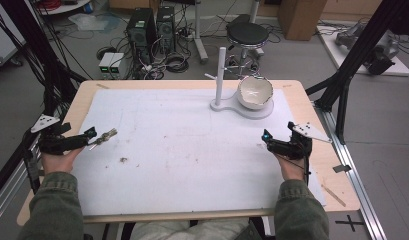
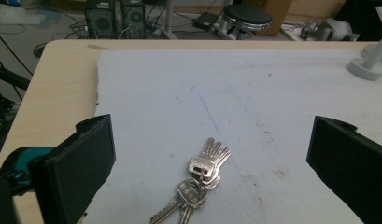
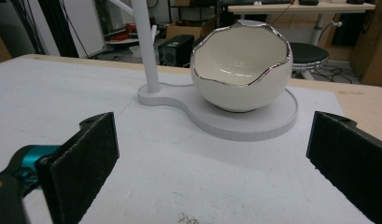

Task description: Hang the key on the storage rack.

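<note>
Keys (image 2: 201, 181) lie in a bunch on the white mat (image 1: 182, 150) near the table's (image 1: 312, 107) left edge, just ahead of the left gripper (image 1: 90, 135), whose jaws stand wide apart around nothing. The right gripper (image 1: 266, 136) hovers near the right edge, jaws equally wide and empty. Toward the far edge, a cracked-egg-shaped bowl (image 3: 241, 70) rests on a white stand (image 3: 254, 122) beside its upright post (image 1: 220, 75).
</note>
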Demonstrator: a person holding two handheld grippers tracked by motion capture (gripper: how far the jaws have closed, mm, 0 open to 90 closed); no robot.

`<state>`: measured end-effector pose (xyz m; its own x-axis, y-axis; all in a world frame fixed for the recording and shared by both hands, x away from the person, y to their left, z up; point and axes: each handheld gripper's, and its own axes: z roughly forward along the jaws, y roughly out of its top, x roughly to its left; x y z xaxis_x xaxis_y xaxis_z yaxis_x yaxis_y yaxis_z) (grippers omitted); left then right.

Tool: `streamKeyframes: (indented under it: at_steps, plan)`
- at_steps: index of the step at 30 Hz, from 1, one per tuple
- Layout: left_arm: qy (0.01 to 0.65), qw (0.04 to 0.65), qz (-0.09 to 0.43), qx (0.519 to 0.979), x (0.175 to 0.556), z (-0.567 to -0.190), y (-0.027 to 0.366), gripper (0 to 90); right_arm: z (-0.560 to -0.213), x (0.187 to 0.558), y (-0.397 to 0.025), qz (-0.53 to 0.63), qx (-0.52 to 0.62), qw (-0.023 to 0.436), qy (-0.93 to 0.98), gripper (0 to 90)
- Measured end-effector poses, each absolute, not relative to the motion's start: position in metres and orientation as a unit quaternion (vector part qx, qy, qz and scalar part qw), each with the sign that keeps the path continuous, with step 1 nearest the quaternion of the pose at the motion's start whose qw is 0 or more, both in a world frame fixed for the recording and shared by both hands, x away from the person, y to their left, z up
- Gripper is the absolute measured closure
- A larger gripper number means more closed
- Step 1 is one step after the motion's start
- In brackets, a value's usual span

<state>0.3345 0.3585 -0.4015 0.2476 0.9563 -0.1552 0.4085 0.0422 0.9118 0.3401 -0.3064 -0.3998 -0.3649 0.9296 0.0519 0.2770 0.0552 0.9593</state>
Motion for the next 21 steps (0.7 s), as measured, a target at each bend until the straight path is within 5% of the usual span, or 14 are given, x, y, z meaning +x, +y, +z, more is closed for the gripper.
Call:
streamKeyframes:
  at_steps: [21]
  plan:
    - [0.535, 0.452, 0.278, 0.657, 0.372, -0.397, 0.349, 2.8, -0.399, 0.34, -0.305, 0.506, 0.457, 0.328, 0.654, 1.3]
